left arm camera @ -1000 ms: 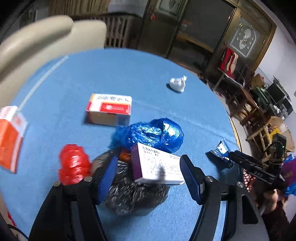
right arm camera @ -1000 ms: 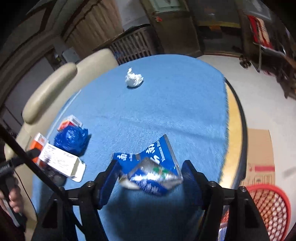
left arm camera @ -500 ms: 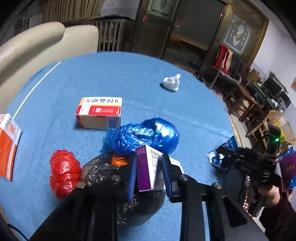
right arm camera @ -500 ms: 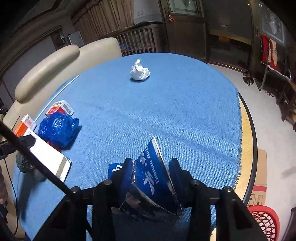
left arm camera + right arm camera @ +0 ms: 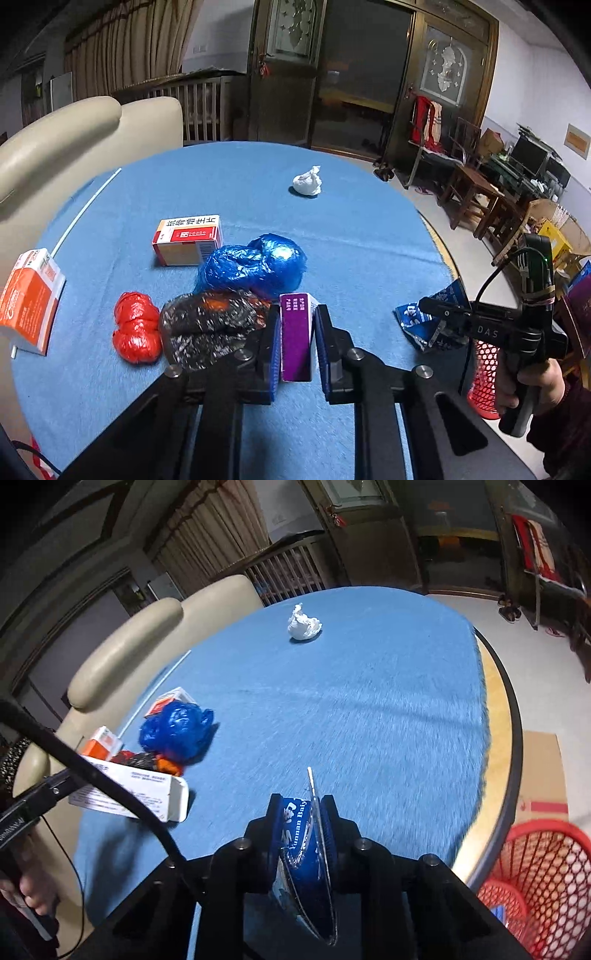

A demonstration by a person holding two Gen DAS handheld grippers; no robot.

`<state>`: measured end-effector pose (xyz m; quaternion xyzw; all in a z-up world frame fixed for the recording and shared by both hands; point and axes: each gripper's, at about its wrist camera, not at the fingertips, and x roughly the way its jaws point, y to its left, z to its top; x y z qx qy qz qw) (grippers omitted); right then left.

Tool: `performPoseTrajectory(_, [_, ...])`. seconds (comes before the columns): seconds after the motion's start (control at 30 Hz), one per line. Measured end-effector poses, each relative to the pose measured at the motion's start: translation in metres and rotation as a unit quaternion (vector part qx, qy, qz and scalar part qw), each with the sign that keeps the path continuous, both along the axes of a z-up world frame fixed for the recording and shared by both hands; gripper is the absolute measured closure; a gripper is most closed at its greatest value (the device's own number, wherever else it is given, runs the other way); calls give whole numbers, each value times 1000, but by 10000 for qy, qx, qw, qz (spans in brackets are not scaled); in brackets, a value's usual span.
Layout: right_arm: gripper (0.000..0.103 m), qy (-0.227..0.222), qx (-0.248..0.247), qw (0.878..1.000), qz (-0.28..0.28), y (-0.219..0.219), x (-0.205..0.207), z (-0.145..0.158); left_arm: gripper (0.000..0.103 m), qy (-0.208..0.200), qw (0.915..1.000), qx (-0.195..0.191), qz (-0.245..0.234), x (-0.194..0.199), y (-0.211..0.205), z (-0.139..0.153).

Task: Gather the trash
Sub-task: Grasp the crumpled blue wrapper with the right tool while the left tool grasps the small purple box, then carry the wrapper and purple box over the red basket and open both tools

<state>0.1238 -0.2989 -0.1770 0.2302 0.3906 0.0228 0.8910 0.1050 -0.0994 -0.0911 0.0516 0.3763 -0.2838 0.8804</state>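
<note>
While the round table [image 5: 221, 184] under its blue cloth bears loose bags and boxes, the left tongs [image 5: 295, 332] are clamped on a purple-ended box [image 5: 295, 339] standing between their pads, and the right tongs [image 5: 301, 819] pinch a flattened blue wrapper [image 5: 299, 834] above the table's edge, near a red basket [image 5: 543, 867]

Each claw is a black two-finger assembly with blue ribbed pads on the inner finger faces. On the left claw [image 5: 295, 347], a round silver screw head sits on each finger link. The right claw [image 5: 303, 834] carries matching screws, and in the left wrist view its black pistol-grip body bears white "DAS" lettering, with a green indicator light above and a thin black cable looping beside it. The right hand [image 5: 535, 387] emerges from a dark maroon sleeve [image 5: 569, 432].
</note>
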Motion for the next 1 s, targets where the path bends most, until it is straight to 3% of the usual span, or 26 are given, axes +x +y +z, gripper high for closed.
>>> performPoseTrajectory(0.27, [81,-211,476,9984,-207,-2,-37,9,88,-17,9999,-139,7,-20,4,9])
performPoseTrajectory(0.57, [81,-384,626,9956,-588,-24,-79,19,88,-197,9995,-200,-172,-40,-9,23])
performPoseTrajectory(1.0, [81,-657,421,9916,-1033,-48,-134,38,88,-518,9955,-102,-793,-83,-61,44])
